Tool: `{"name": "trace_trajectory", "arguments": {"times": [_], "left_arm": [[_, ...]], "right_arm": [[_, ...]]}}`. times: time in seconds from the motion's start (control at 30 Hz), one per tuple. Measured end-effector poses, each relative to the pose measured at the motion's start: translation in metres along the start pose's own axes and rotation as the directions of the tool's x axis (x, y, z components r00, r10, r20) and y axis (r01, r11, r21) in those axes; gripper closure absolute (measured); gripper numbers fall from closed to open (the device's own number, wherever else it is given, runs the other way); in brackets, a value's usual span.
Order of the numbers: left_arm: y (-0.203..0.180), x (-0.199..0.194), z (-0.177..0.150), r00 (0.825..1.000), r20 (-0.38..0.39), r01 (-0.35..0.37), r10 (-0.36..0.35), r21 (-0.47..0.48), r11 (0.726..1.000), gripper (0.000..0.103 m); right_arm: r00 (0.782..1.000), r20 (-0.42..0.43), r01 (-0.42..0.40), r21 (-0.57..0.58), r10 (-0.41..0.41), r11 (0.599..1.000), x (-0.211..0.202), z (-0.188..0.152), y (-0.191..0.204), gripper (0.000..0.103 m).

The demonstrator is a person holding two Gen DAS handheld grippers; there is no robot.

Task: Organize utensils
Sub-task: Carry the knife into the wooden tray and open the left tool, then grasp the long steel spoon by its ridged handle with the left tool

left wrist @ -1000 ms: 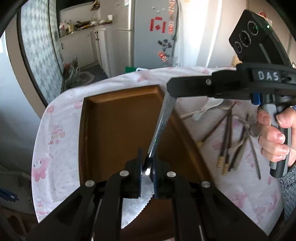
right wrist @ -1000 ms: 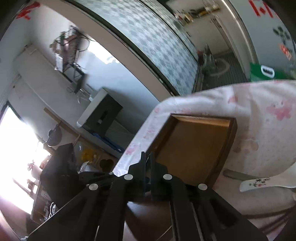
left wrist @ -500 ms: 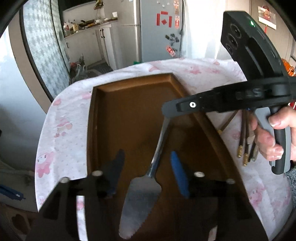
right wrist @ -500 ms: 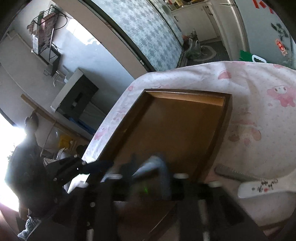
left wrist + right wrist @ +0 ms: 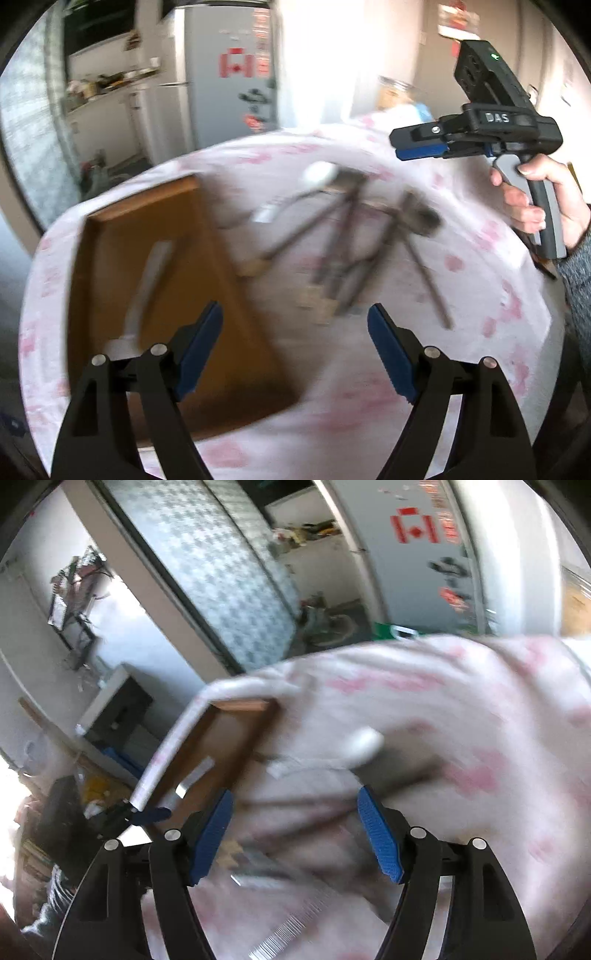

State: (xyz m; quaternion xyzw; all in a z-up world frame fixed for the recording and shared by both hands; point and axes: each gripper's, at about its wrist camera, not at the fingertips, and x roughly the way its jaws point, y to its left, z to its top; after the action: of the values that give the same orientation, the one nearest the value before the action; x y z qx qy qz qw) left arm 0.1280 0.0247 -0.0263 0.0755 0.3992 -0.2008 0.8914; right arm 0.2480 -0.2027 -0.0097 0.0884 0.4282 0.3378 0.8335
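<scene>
since a sec ago: both let go of the cake server, jaws just opened | left gripper [image 5: 295, 347] wide, empty | right gripper [image 5: 295, 834] wide, empty | cake server [image 5: 146, 291] flat in wooden tray [image 5: 236, 295], handle pointing away, blade end near | loose utensils [image 5: 343, 243] beside tray, blurry

Both views smeared by motion. Loose utensils [image 5: 343, 254] on the tablecloth [image 5: 461, 295] right of the tray [image 5: 236, 295]: dark handles only, kinds and count unreadable. Pale server [image 5: 147, 291] in the tray: its blade partly hidden behind the left gripper's finger [image 5: 199, 347]. Right wrist view: white spoon [image 5: 364, 744] a blur; near table edge cut off by the frame.
</scene>
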Motion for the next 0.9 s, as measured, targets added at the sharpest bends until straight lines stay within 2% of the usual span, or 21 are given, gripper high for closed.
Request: {"name": "trace_trajectory", "arguments": {"times": [0.1, 0.27, 0.47, 0.5, 0.57, 0.63, 0.73, 0.77, 0.8, 0.9], "left_arm": [[-0.036, 0.014, -0.002, 0.999, -0.016, 0.030, -0.029, 0.057, 0.998, 0.020], [-0.080, 0.034, 0.001, 0.995, -0.045, 0.092, -0.088, 0.104, 0.990, 0.020], [-0.106, 0.062, 0.011, 0.998, -0.066, 0.035, -0.026, 0.144, 0.989, 0.020], [-0.106, 0.066, 0.012, 0.997, -0.072, 0.028, -0.017, 0.144, 0.989, 0.024], [-0.104, 0.073, 0.014, 0.997, -0.081, 0.025, -0.015, 0.128, 0.991, 0.041], [-0.099, 0.075, 0.018, 0.996, -0.086, 0.041, -0.032, 0.109, 0.993, 0.046], [-0.094, 0.076, 0.021, 0.996, -0.080, 0.038, -0.030, 0.097, 0.995, 0.075], [-0.091, 0.075, 0.021, 0.997, -0.078, 0.034, -0.027, 0.083, 0.996, 0.090], [-0.087, 0.075, 0.021, 0.997, -0.077, 0.021, -0.016, 0.059, 0.998, 0.092], [-0.071, 0.076, 0.023, 0.995, -0.072, 0.071, -0.072, -0.025, 0.997, 0.093]], "right_arm": [[1.000, 0.003, 0.015, 0.027, -0.015, 1.000, -0.010, -0.018, -0.018, 0.032], [0.999, 0.007, -0.045, 0.101, 0.045, 0.994, -0.008, -0.025, -0.037, 0.035], [0.998, -0.008, -0.069, 0.080, 0.070, 0.994, 0.009, -0.026, -0.024, 0.036], [0.997, -0.010, -0.070, 0.077, 0.071, 0.995, 0.011, -0.026, -0.022, 0.036], [0.997, -0.015, -0.070, 0.081, 0.071, 0.994, 0.015, -0.025, -0.022, 0.036], [0.997, -0.027, -0.064, 0.087, 0.067, 0.994, 0.017, -0.023, -0.022, 0.036], [0.996, -0.040, -0.071, 0.104, 0.075, 0.992, 0.020, -0.022, -0.027, 0.036], [0.996, -0.042, -0.073, 0.112, 0.079, 0.991, 0.021, -0.022, -0.028, 0.036], [0.995, -0.043, -0.082, 0.128, 0.088, 0.988, 0.023, -0.023, -0.031, 0.036], [0.993, -0.044, -0.104, 0.172, 0.113, 0.980, 0.029, -0.024, -0.037, 0.036]]}}
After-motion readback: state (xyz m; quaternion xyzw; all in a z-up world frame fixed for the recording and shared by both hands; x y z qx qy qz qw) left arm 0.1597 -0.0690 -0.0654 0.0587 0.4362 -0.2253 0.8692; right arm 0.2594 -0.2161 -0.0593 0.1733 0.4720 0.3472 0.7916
